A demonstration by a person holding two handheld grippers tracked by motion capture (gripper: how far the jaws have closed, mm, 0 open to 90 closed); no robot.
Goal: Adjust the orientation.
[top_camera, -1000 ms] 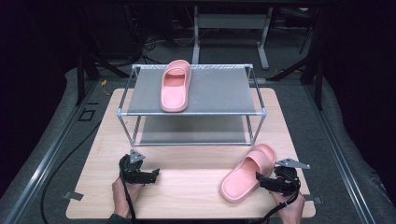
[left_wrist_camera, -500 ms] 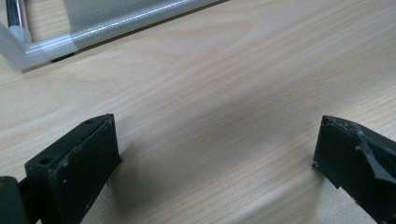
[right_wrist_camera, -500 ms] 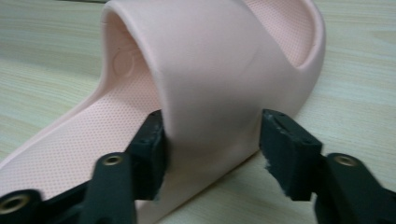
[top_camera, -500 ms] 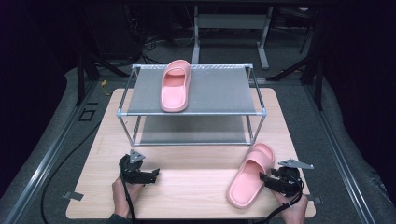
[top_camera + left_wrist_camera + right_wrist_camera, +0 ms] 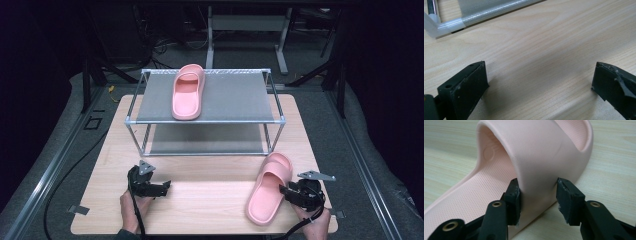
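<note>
A pink slipper [image 5: 270, 192] lies on the wooden table [image 5: 210, 200] at the front right, toe toward the rack. My right gripper [image 5: 286, 191] reaches it from the right. In the right gripper view its jaws have just been closing, and both pads press the sides of the slipper's strap [image 5: 536, 157], with the gripper [image 5: 537, 188] shut on it. A second pink slipper [image 5: 187, 92] rests on the top shelf of the two-tier rack [image 5: 230, 97]. My left gripper [image 5: 162, 186] lies at the front left, open [image 5: 539, 77], with only bare wood between its jaws.
The rack's metal frame stands across the back half of the table, its lower shelf [image 5: 210, 145] bare. A corner of its frame [image 5: 439, 25] lies just ahead of the left gripper. Cables trail off the table's front edge. Dark floor surrounds the table.
The right gripper's jaws have closed onto the slipper's strap. The slipper on the table has swung a little, its heel end moving right toward the gripper. The left gripper has stayed put.
</note>
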